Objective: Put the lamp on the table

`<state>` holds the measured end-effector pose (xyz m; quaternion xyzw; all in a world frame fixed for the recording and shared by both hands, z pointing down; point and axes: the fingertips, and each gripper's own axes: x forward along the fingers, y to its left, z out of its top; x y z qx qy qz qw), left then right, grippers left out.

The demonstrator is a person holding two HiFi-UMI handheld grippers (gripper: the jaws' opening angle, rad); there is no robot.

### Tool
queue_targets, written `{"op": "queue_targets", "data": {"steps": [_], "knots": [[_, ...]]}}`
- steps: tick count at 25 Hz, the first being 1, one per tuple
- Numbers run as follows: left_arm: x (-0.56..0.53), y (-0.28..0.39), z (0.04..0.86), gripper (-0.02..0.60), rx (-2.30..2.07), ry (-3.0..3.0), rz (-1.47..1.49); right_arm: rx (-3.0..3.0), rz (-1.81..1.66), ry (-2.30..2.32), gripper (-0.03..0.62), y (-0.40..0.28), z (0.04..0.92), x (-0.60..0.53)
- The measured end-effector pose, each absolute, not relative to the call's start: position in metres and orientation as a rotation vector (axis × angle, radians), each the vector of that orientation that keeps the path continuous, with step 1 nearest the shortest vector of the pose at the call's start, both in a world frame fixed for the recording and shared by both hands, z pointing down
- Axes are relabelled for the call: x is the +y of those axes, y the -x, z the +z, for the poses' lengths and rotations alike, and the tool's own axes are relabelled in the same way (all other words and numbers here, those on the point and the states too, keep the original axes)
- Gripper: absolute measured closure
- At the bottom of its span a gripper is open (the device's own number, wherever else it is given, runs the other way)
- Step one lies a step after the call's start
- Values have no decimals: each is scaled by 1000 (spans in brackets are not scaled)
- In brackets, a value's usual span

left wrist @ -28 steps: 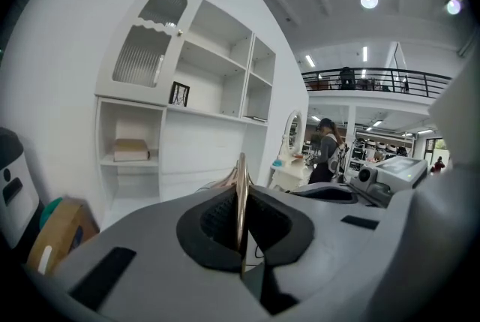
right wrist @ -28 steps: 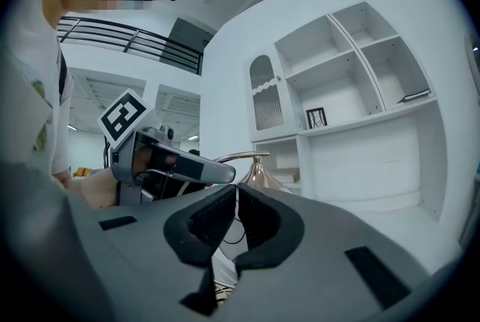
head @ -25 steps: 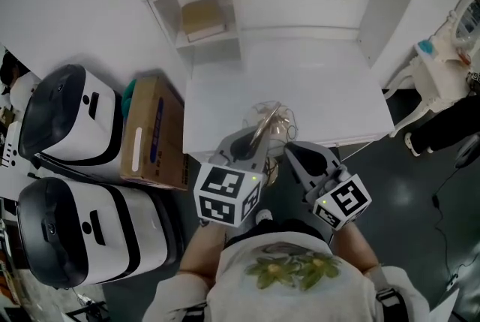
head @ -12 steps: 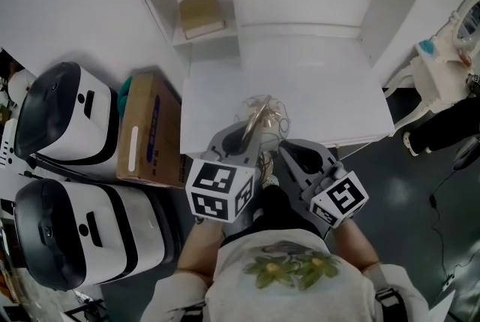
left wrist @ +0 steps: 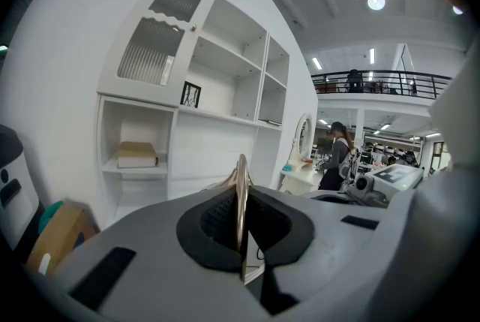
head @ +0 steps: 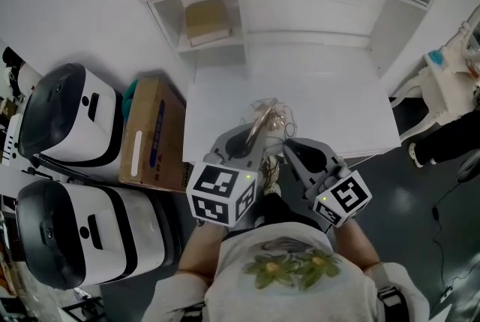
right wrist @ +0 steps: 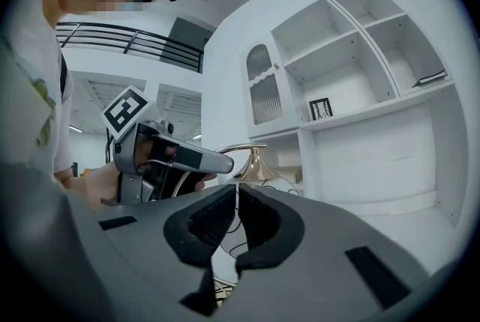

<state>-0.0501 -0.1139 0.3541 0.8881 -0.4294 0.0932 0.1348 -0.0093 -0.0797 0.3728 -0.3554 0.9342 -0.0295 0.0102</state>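
The lamp (head: 264, 120), a gold curved stem with a wire shade, is above the near edge of the table (head: 337, 99), its stem clamped in the left gripper (head: 244, 142). The right gripper (head: 300, 151) hovers at that same edge, just beside the lamp, its jaws closed on nothing.
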Motion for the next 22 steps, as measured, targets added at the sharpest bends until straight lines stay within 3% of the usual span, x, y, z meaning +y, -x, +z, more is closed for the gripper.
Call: {"op": "queue_targets", "data": {"steps": [22], "knots": [[-199, 47, 353, 555, -1283, -2556, 275, 2911, -81, 1129, 560, -4, 372, -163]]}}
